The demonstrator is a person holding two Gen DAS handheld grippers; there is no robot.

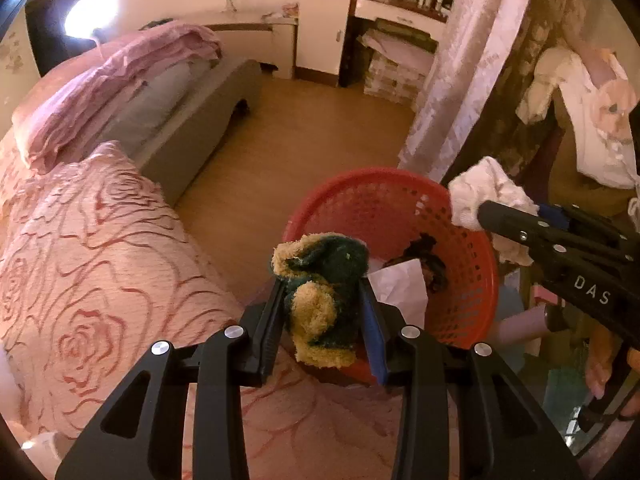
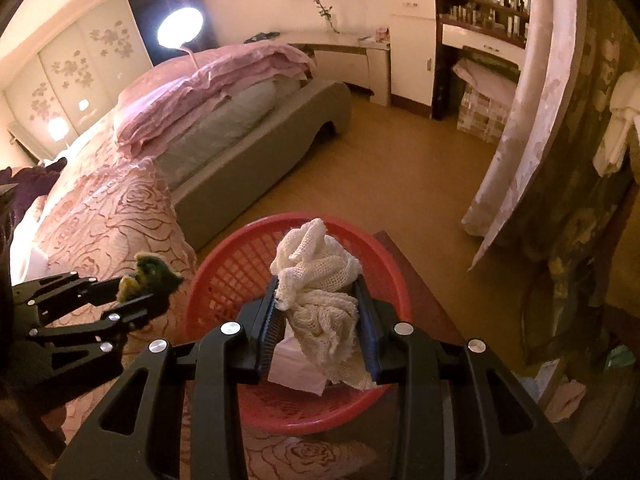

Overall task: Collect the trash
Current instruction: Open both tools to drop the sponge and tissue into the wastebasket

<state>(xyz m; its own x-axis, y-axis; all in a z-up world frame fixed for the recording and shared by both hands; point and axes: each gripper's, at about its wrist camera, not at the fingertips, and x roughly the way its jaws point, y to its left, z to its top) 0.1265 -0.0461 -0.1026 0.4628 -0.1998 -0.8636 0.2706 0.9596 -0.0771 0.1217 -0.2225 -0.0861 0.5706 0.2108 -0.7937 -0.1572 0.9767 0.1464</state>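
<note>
The left claw [image 1: 324,312] is closed on a fuzzy green-and-yellow cloth [image 1: 320,296], the wad pinched between both fingers and bulging out above and below them. In the left wrist view it hangs at the centre of the frame, just over the near rim of the red basket [image 1: 472,280], which sits lower centre-right. Inside the basket lie a white paper scrap [image 1: 400,286] and a dark clump [image 1: 430,258] — what the clump is cannot be told.

The right claw [image 2: 320,320] is clamped on a cream mesh rag [image 2: 320,300], crumpled and spilling past the fingertips. In the right wrist view it sits at lower centre, directly above the basket's open mouth, with white paper showing beneath it. From the left wrist view the same claw enters at the right edge, its rag just over the basket's far right rim.

The two claws are near each other but apart, one at each side of the basket.

A bed with a pink rose-patterned bedspread [image 1: 100,264] fills the left of both frames, touching or just beside the basket. Wooden floor [image 1: 304,140] runs through the middle, and a pale floral curtain [image 1: 468,64] hangs at the upper right.
</note>
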